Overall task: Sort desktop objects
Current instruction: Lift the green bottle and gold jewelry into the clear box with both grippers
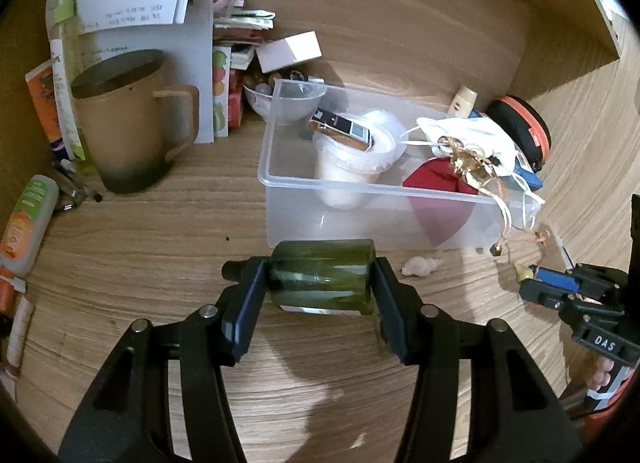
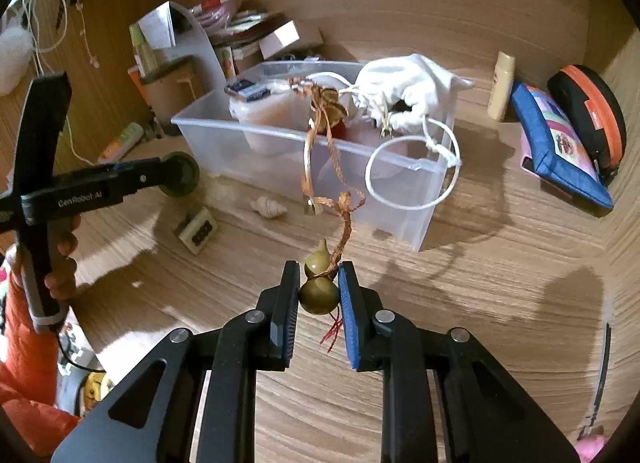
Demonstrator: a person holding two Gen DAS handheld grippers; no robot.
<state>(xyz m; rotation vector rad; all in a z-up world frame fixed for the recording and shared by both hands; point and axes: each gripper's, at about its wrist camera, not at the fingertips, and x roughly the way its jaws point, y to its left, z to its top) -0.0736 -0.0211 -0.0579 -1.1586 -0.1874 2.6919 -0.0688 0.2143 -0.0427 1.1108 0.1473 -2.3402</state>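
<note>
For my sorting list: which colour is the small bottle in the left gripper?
Dark translucent green bottle; clearest in the left wrist view.

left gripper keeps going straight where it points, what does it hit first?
Likely the near wall of the clear plastic bin, just beyond the green bottle the left gripper holds; depth is uncertain.

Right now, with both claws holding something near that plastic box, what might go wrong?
1. The right claw grips a small gourd charm whose braided cord still drapes over the clear box, near the white pouch. Pulling away could drag the pouch out or tip things.
2. The left claw pinches a round green bottle by its ends; it might slip and roll off the desk.
</note>
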